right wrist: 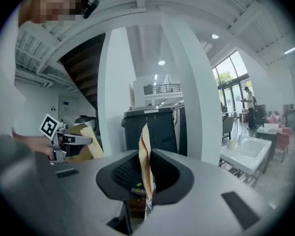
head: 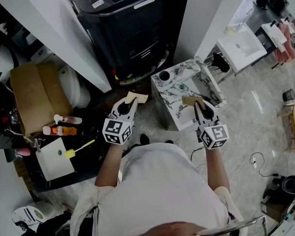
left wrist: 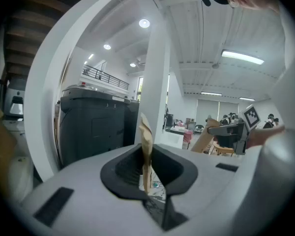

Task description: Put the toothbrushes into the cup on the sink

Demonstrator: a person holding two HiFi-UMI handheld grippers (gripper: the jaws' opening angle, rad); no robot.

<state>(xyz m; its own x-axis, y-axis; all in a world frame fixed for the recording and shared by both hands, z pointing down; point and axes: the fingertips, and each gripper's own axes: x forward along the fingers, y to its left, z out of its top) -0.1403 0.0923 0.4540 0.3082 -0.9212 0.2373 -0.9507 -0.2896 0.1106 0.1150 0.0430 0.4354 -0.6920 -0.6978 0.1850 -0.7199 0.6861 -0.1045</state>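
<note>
In the head view a yellow toothbrush (head: 80, 148) lies on a white board (head: 53, 162) at the left, on a dark shelf. A small marble sink (head: 173, 103) stands ahead of me with a black cup (head: 163, 75) on its far left corner. My left gripper (head: 136, 98) hovers just left of the sink, and my right gripper (head: 191, 101) hangs over the sink's front part. Both are held in the air. In each gripper view the tan pads (left wrist: 145, 132) (right wrist: 144, 141) meet with nothing between them. Neither gripper touches the toothbrush or the cup.
A large black bin (head: 123, 18) stands behind the sink between white pillars. A cardboard box (head: 37, 97) and two bottles (head: 63, 124) sit at the left near the board. A white basin (head: 241, 45) stands far right. A cable (head: 258, 162) lies on the tiled floor.
</note>
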